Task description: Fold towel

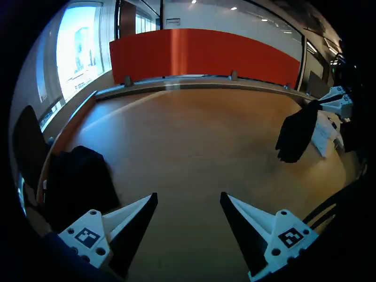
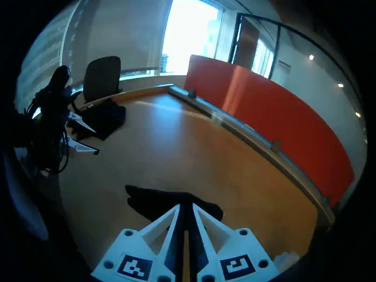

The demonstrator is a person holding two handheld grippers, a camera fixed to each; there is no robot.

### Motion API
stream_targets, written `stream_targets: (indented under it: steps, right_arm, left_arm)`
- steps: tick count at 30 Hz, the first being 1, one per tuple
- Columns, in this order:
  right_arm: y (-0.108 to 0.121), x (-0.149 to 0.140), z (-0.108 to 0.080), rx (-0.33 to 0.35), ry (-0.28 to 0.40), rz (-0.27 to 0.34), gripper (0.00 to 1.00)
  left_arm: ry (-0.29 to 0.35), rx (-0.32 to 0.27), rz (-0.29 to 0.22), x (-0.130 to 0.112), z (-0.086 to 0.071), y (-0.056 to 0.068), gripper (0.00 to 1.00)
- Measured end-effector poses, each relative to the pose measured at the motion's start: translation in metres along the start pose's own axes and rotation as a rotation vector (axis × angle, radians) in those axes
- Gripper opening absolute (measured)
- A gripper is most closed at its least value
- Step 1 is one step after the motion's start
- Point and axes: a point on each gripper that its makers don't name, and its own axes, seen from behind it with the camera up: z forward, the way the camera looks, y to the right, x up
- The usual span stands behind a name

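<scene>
A dark towel (image 1: 296, 134) hangs bunched above the wooden table (image 1: 197, 141), at the right of the left gripper view. My right gripper (image 1: 324, 103) pinches its top corner there. In the right gripper view the same towel (image 2: 155, 199) spreads just beyond the closed tips of my right gripper (image 2: 186, 209), both fingers pressed on the cloth. My left gripper (image 1: 188, 202) stands open low over the table with nothing between its fingers. From the right gripper view it appears far left as the left gripper (image 2: 96, 141), open, held by a dark-sleeved arm.
A second dark bundle (image 1: 77, 181), cloth or bag, lies at the table's left end (image 2: 101, 117). An orange partition (image 1: 202, 54) runs along the far table edge. A black chair (image 2: 101, 75) stands by the window. White papers (image 1: 326, 134) lie at the right.
</scene>
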Motion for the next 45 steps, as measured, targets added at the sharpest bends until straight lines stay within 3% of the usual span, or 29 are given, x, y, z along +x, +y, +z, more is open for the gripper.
stream_targets:
  steps: [29, 45]
  right_arm:
    - [0.174, -0.038, -0.094, -0.247, -0.027, 0.119, 0.05]
    - [0.252, -0.051, -0.129, -0.352, -0.055, 0.140, 0.05]
  left_arm:
    - [0.000, -0.010, 0.032, 0.013, 0.004, 0.013, 0.99]
    - [-0.009, -0.011, 0.041, 0.015, 0.009, 0.023, 0.99]
